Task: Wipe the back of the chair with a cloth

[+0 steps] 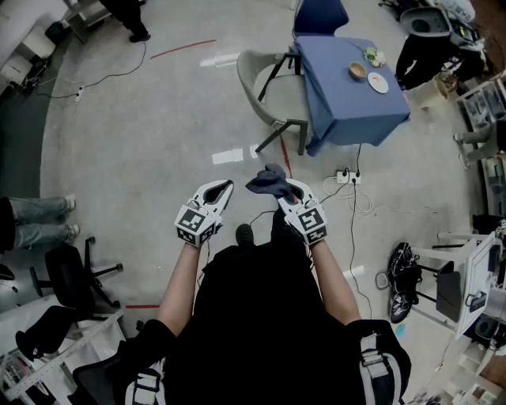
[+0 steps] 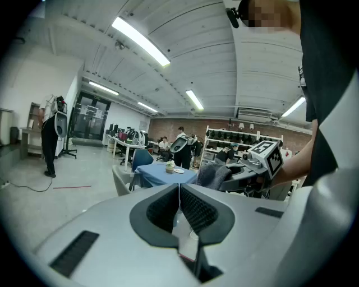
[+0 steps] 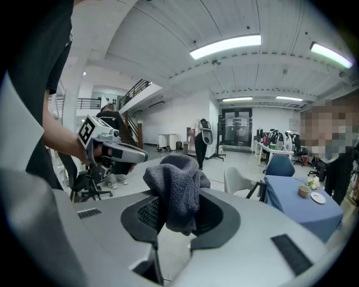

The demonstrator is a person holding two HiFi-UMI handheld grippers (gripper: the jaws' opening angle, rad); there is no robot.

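Note:
A dark grey cloth (image 1: 268,182) is bunched up in my right gripper (image 1: 288,187), whose jaws are shut on it; in the right gripper view the cloth (image 3: 176,190) fills the gap between the jaws. My left gripper (image 1: 224,188) is held level beside it, shut and holding nothing, its pads (image 2: 188,208) meeting. Both are held in front of the person's body. The pale shell chair (image 1: 265,88) stands a few steps ahead on the floor, beside a blue-covered table (image 1: 352,111). The chair (image 3: 238,182) also shows in the right gripper view, and the chair (image 2: 120,180) in the left gripper view.
A bowl (image 1: 357,70) and a plate (image 1: 378,82) sit on the table. A blue chair (image 1: 319,16) stands behind it. A power strip with cables (image 1: 345,176) lies on the floor ahead right. A black office chair (image 1: 71,277) and someone's legs (image 1: 35,221) are at left.

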